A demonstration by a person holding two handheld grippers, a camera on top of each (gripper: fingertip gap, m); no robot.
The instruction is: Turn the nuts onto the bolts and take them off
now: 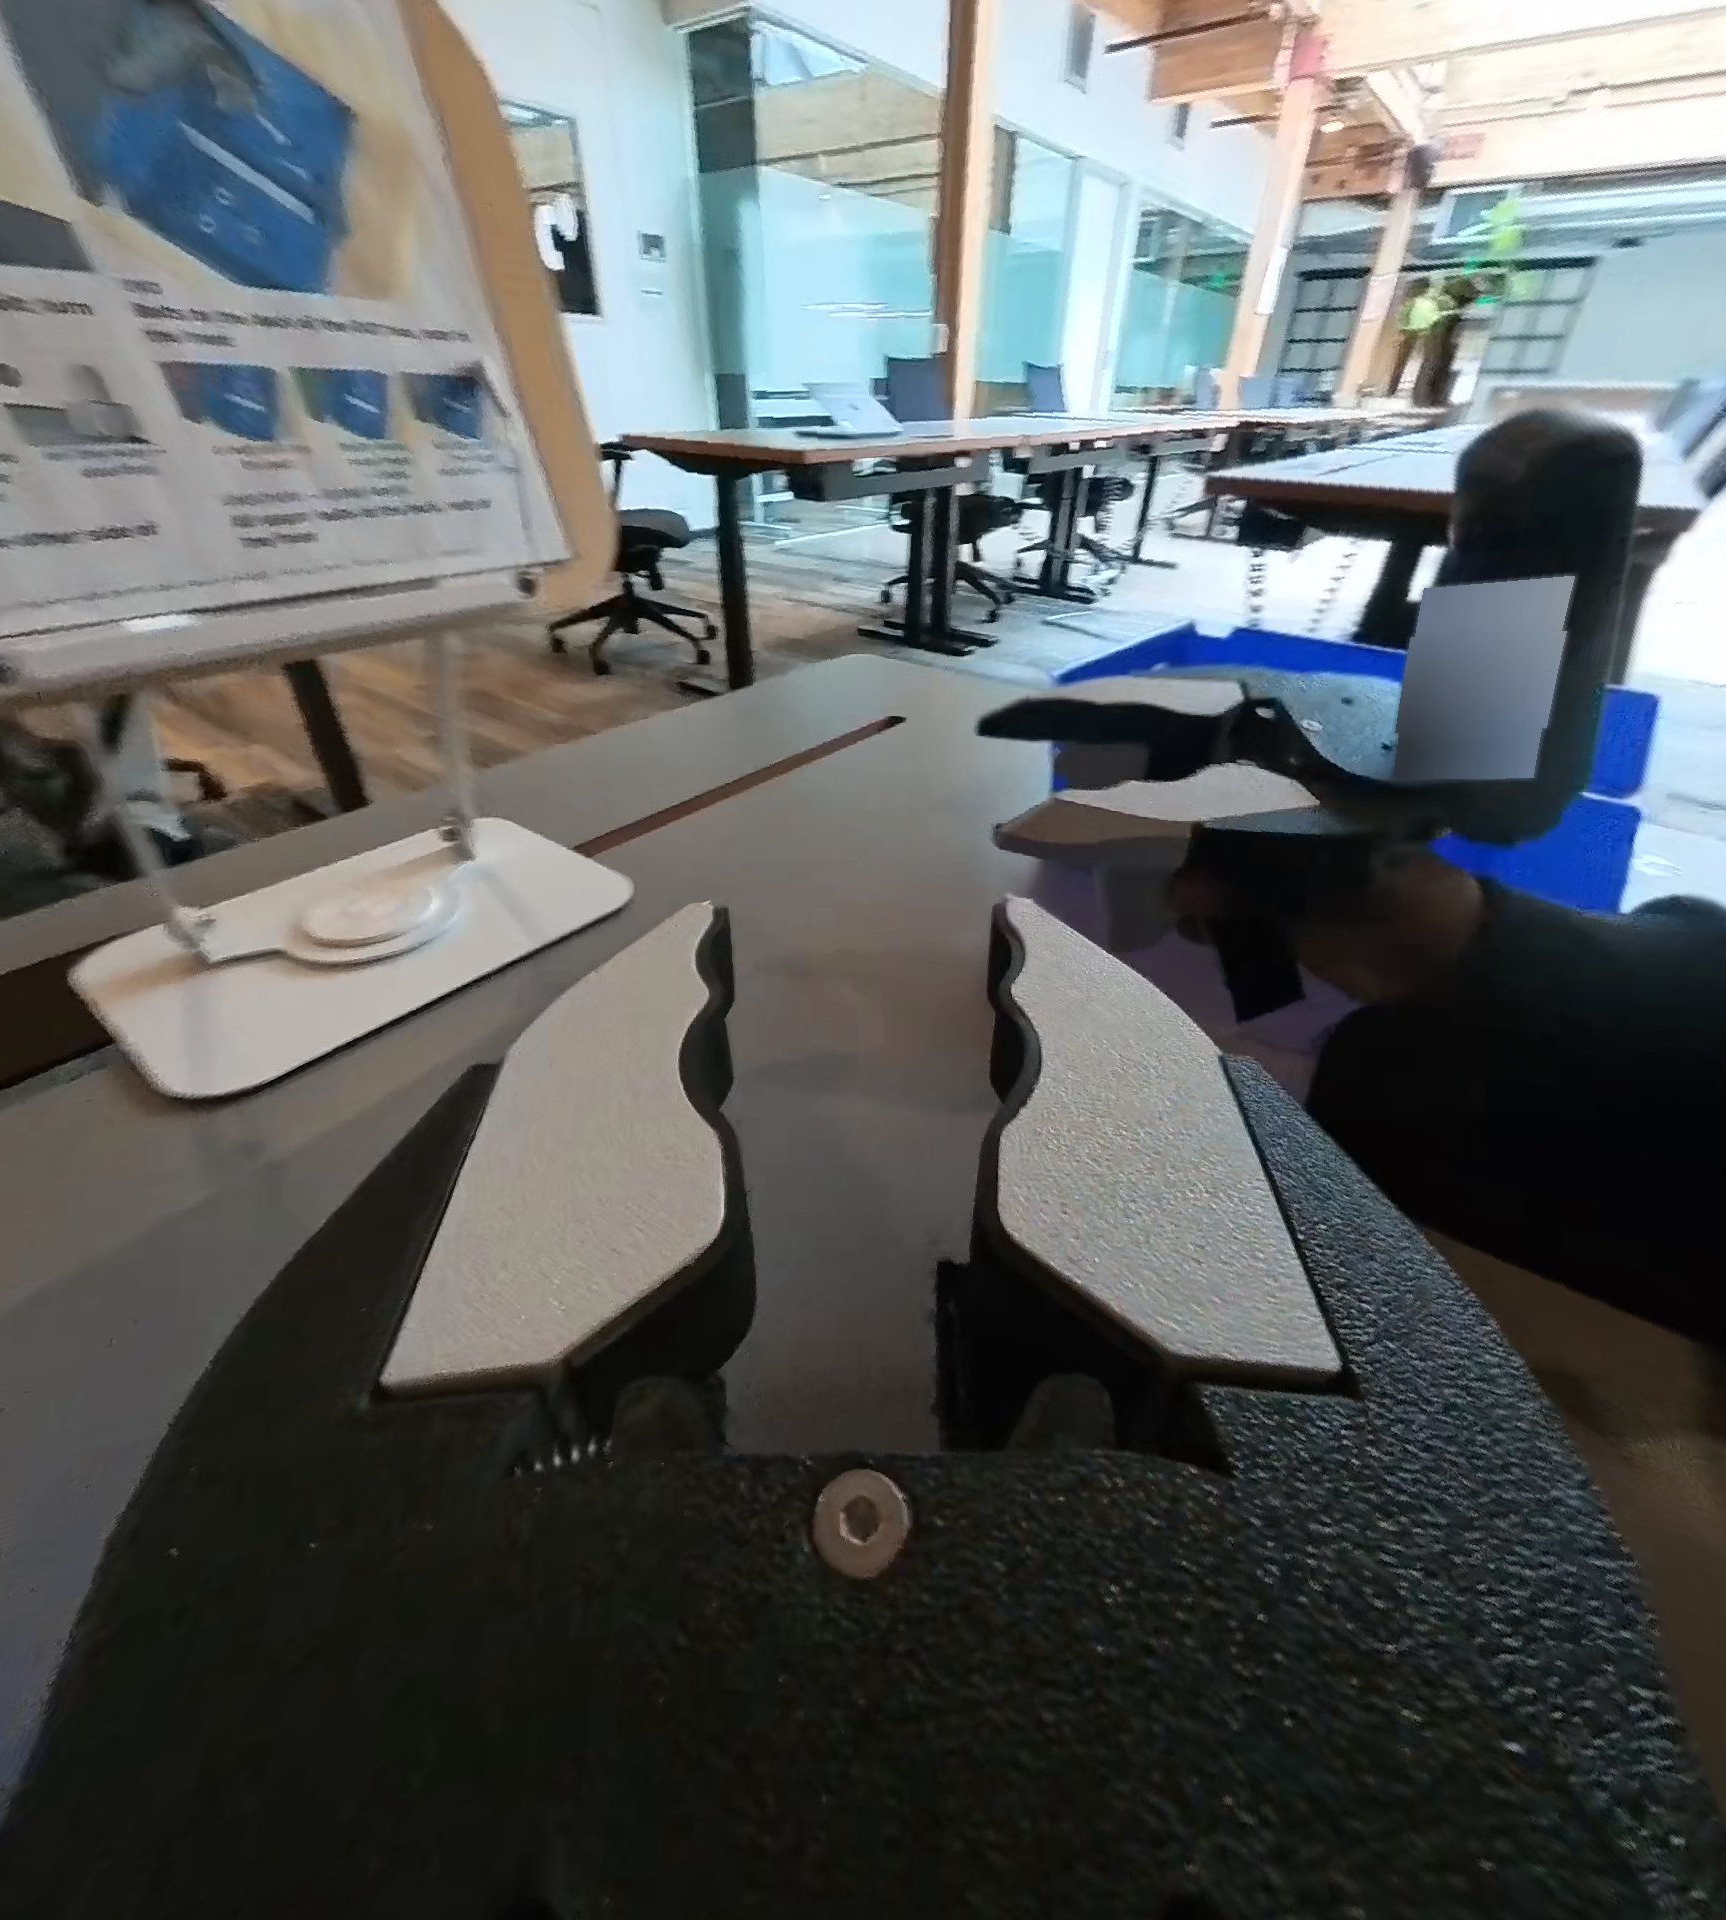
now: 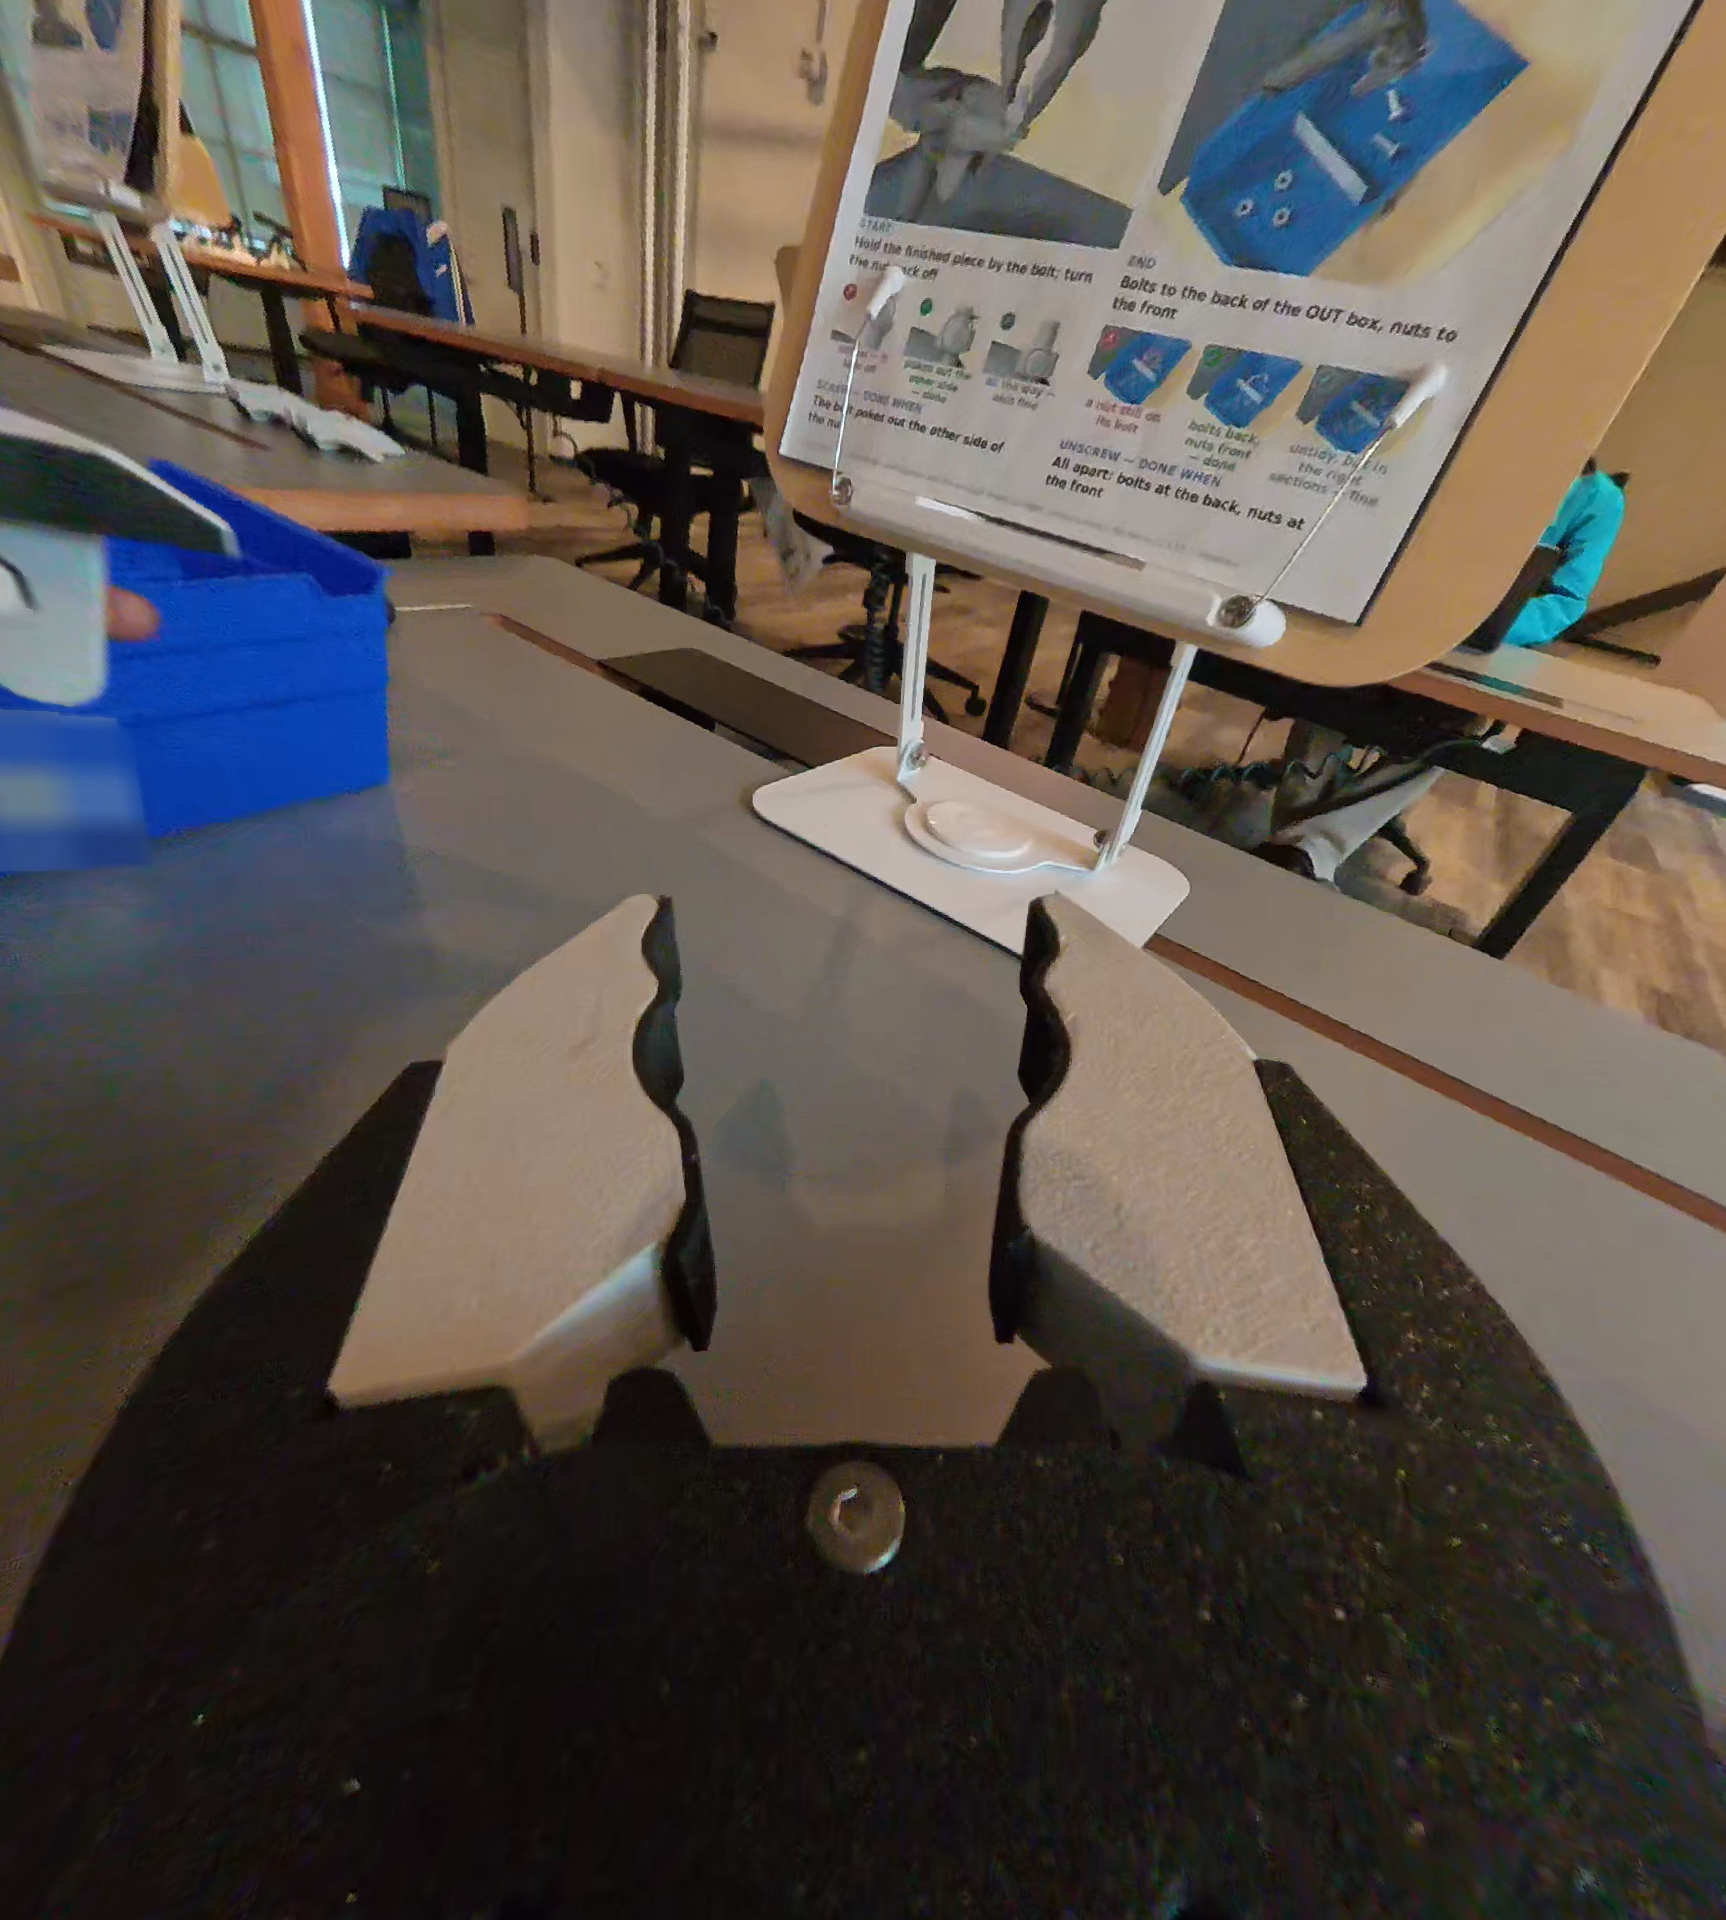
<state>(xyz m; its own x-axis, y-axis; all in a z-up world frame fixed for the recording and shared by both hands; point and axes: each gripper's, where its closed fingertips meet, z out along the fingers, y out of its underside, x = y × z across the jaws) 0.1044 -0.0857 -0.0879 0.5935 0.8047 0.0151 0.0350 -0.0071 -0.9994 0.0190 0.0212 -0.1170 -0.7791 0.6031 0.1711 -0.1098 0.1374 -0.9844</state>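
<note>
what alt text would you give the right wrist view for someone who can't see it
The right gripper hangs open and empty over a grey table. Just past its fingers stands a white stand holding an instruction sheet. A blue bin sits at the left, with the left gripper in front of it.

White stand point(image 2: 973, 842) holding instruction sheet point(image 2: 1150, 343) on grey table point(image 2: 547, 790); office chairs point(image 1: 630, 582) behind
</note>
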